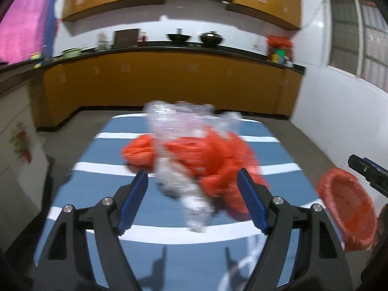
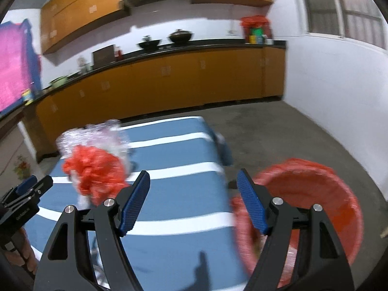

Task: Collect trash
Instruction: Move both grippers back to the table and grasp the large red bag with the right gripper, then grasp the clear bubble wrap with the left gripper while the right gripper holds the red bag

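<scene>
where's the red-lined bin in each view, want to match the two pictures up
Left wrist: the bin sits at the right edge, beside the striped table, just past the left gripper.
Right wrist: the bin fills the lower right, partly behind the right gripper.
Shared landmark: the pile of red and clear plastic bags on the table, centre in the left wrist view, left of centre in the right.
</scene>
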`<state>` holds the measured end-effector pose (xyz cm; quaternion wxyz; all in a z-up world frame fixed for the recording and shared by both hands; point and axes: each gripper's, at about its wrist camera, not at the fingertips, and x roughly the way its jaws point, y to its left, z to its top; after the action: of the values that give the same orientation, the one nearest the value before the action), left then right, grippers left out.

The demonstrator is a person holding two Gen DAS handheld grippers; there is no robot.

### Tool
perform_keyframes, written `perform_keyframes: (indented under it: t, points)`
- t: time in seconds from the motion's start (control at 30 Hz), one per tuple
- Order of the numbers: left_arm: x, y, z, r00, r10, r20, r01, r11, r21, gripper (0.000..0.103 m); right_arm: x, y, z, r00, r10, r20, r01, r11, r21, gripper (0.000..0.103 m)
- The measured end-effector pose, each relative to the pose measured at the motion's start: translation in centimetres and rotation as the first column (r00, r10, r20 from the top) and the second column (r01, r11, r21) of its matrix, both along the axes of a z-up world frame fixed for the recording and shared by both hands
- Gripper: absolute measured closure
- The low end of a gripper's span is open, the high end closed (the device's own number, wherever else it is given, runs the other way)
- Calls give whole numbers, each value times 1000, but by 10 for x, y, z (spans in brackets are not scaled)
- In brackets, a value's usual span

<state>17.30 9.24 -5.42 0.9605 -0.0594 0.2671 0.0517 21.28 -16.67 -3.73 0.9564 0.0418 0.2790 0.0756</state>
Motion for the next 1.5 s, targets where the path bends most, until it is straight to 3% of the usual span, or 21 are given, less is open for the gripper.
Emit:
perform_keyframes:
  t: [0.3,0.57,0.7,0.87,0.97,1.23,1.5]
  points:
    - [-14,70,-3,986,167,-2,-167,986,-29,27,26,100,-19,981,191,-31,-191,982,3,41]
    - [-25,106,-15,975,223,-25,-224,973,-59,27,41,155,-47,973,216,-81,-220,974,-52,46]
    - [-26,114,-19,973,229,-32,-231,971,-69,27,50,159,-53,976,192,-104,-198,979,-54,50]
    - [-22,114,-22,974,222,-38,-224,971,-82,27,52,160,-64,966,204,-159,-218,973,-74,73]
    - [-20,112,-23,976,213,-41,-216,972,-90,27,49,157,-66,965,202,-166,-216,974,-72,81]
    - [-4,94,-25,986,161,-49,-164,983,-86,27,38,130,-48,976,183,-119,-188,982,-29,83]
    - [35,63,-30,995,76,-69,-82,993,-81,27,32,88,-33,991,107,-86,-107,994,5,83]
